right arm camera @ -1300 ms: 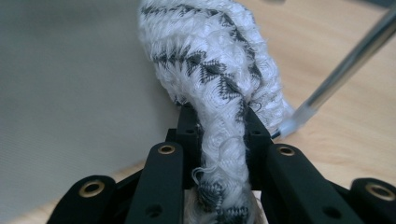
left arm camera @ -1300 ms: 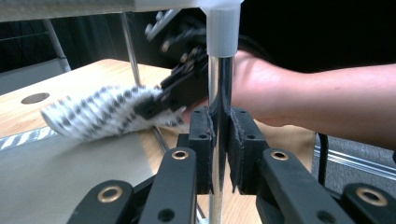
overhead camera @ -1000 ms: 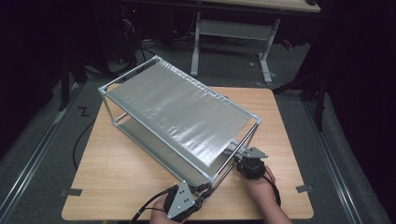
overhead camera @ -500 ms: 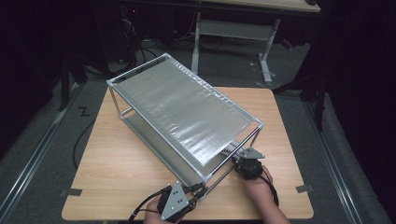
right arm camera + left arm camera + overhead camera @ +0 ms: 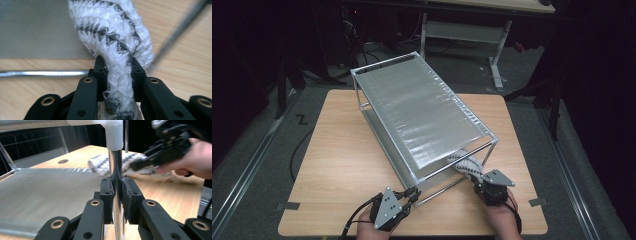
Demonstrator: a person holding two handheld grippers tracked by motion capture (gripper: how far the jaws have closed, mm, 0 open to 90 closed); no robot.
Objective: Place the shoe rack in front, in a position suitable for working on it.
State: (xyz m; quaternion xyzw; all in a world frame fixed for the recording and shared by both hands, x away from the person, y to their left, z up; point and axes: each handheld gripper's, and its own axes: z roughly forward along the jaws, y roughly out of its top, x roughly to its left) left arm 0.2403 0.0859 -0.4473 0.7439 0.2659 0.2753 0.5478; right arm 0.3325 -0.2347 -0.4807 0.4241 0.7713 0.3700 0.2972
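A chrome wire rack (image 5: 422, 112) with two silver-lined shelves stands slantwise on the wooden table (image 5: 337, 160). My left gripper (image 5: 414, 192) (image 5: 116, 187) is shut on the rack's near corner post (image 5: 115, 165), low down by the lower shelf (image 5: 50, 190). A white cloth with a grey zigzag pattern (image 5: 464, 162) (image 5: 112, 30) lies at the near end of the lower shelf and hangs out over the table. My right gripper (image 5: 477, 180) (image 5: 117, 65) is shut on its near end. The left gripper view shows the cloth (image 5: 100, 165) behind the post, with the right gripper (image 5: 165, 147) and its hand.
A chrome rail (image 5: 42, 73) of the rack runs across just in front of my right gripper. A desk frame (image 5: 462, 30) and cables stand on the floor beyond the table. Bare tabletop lies left of the rack.
The rack has turned on the table, its far end swinging to the right. Both grippers kept their holds; the left shifted left along the front edge, the right slightly right.
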